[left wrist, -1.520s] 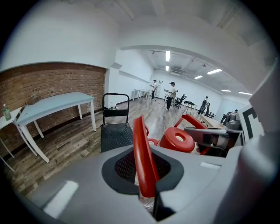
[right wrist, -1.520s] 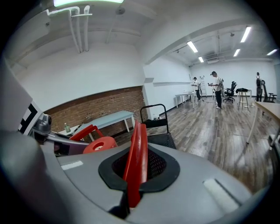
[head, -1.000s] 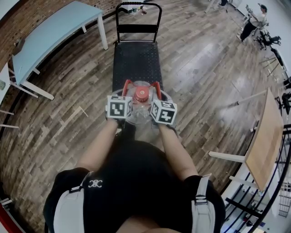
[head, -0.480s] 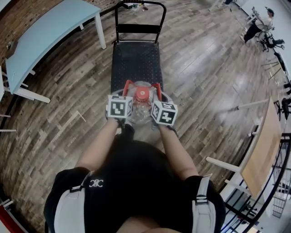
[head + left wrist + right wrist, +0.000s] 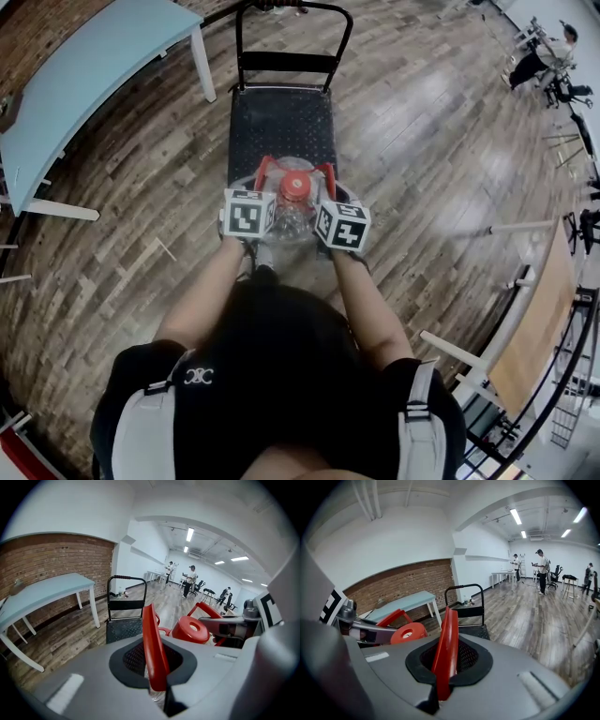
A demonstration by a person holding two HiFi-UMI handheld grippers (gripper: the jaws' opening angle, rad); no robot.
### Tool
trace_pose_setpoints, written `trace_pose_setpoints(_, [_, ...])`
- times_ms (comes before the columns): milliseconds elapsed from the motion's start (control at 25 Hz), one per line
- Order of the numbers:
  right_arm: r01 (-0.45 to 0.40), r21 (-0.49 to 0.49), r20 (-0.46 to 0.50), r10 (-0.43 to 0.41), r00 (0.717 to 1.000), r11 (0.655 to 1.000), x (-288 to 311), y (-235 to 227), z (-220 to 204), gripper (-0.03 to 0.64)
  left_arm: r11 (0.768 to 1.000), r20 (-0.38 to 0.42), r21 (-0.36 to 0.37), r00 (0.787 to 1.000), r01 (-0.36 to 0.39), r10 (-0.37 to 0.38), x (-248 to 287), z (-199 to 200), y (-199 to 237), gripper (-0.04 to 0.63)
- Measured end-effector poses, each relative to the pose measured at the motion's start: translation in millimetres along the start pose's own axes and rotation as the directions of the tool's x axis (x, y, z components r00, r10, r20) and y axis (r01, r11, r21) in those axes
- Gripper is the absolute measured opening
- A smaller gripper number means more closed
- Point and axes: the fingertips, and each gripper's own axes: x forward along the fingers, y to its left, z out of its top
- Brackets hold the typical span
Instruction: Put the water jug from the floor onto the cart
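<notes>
The clear water jug [image 5: 293, 214] with a red cap [image 5: 295, 186] hangs between my two grippers at the near end of the black cart [image 5: 281, 127]. My left gripper [image 5: 265, 178] is shut on the jug's left red handle [image 5: 153, 648]. My right gripper [image 5: 325, 180] is shut on the right red handle [image 5: 446, 644]. The jug's body overlaps the near edge of the cart deck; I cannot tell whether it touches it. In the left gripper view the cap [image 5: 191, 629] sits to the right of the handle, and in the right gripper view the cap [image 5: 408, 633] sits to the left.
The cart's upright push handle [image 5: 291, 11] stands at its far end. A light blue table [image 5: 84, 75] runs along the brick wall on the left. A wooden-topped table [image 5: 539, 309] stands at the right. People [image 5: 544, 61] are at the far right of the room.
Both grippers and the jug have moved forward together towards the cart, and the jug now overlaps the deck's near edge. Both grips are unchanged.
</notes>
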Motion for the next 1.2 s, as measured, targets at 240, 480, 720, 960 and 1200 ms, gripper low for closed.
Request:
trace_pose_setpoints(240, [-0.007,-0.003,0.005,0.007,1.000,1.000,40.3,-3.5,30.0,0.020,1.000,-0.002,0.004,1.000,-0.001,0.001,28.9,34.5,21.9,0.015])
trace_pose_setpoints(480, [-0.002,0.013,-0.003,0.002,1.000,1.000,74.0,-12.7,52.2,0.021,1.000,-0.007,0.027,1.000,-0.013,0.013,59.7,62.9,34.3,0.015])
trace_pose_setpoints(720, [-0.013,0.038,-0.015,0.014,1.000,0.999,103.0,-25.4,63.8,0.023,0.998,-0.012,0.051,0.999,-0.036,0.036,90.8,81.8,37.8,0.015])
trace_pose_setpoints(960, [-0.031,0.036,-0.062,0.034,0.998,0.999,132.9,-42.6,65.4,0.025,0.999,-0.039,0.001,0.998,-0.055,0.055,125.7,81.0,45.2,0.014])
trace_pose_setpoints(1200, [-0.051,0.034,-0.100,0.054,0.994,0.998,171.4,-66.2,62.4,0.023,0.997,-0.071,-0.015,0.995,-0.070,0.069,166.8,82.4,48.3,0.014])
